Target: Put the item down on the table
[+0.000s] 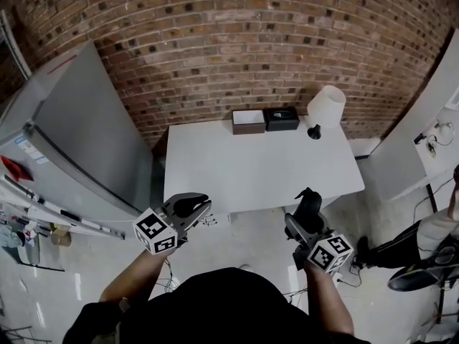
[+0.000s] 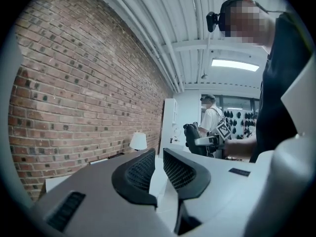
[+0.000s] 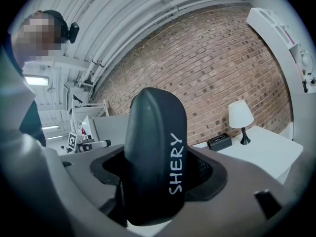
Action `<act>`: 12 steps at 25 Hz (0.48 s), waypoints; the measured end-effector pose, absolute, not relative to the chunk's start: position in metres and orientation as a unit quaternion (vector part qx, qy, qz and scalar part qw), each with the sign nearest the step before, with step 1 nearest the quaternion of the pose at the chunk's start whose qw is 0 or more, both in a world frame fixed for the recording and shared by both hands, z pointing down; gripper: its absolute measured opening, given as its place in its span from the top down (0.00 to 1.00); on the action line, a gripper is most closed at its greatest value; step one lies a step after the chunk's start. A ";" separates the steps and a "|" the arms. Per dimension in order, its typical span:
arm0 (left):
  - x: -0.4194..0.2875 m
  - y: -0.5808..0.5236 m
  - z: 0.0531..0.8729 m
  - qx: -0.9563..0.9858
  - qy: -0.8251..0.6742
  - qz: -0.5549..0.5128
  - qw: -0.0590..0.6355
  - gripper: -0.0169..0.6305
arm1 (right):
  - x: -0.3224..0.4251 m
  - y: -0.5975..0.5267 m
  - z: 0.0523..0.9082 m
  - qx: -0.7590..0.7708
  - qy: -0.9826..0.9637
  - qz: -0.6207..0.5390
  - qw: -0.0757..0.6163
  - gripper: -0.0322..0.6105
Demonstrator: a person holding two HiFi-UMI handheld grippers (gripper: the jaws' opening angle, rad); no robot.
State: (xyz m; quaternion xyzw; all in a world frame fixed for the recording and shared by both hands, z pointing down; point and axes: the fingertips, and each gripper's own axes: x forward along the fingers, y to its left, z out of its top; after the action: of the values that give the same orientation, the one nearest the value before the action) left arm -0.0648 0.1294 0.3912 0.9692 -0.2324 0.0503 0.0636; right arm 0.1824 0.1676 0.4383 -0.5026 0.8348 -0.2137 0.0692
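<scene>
Right claw [image 1: 304, 221] clamps the black item [image 1: 310, 203], just short of the desk's [image 1: 251, 170] near edge; left claw [image 1: 193, 208] gapes empty. Set-down not yet done.

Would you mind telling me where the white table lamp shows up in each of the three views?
Head view: the lamp is upper right of centre, at the table's back right corner.
Left gripper view: small, just left of centre, above the jaws.
Right gripper view: on the right side, to the right of the black case held in the jaws.
Shared landmark: the brick wall directly behind it.
</scene>
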 end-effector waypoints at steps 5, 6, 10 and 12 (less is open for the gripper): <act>-0.054 0.120 0.381 0.966 -0.248 0.047 0.054 0.87 | 0.198 0.157 0.434 -0.494 0.840 -0.210 0.079 0.42; -0.050 0.120 0.382 0.966 -0.249 0.046 0.055 0.87 | 0.201 0.155 0.434 -0.493 0.840 -0.211 0.079 0.42; -0.031 0.122 0.388 0.966 -0.246 0.053 0.058 0.87 | 0.215 0.151 0.442 -0.488 0.842 -0.217 0.078 0.42; -0.023 0.122 0.391 0.966 -0.245 0.054 0.058 0.87 | 0.222 0.148 0.447 -0.487 0.840 -0.224 0.078 0.42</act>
State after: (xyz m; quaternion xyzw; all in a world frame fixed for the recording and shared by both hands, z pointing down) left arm -0.0232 0.1225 0.3906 0.9663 -0.2451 0.0540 0.0578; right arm 0.2219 0.1482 0.4467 -0.4875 0.8401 -0.2245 0.0784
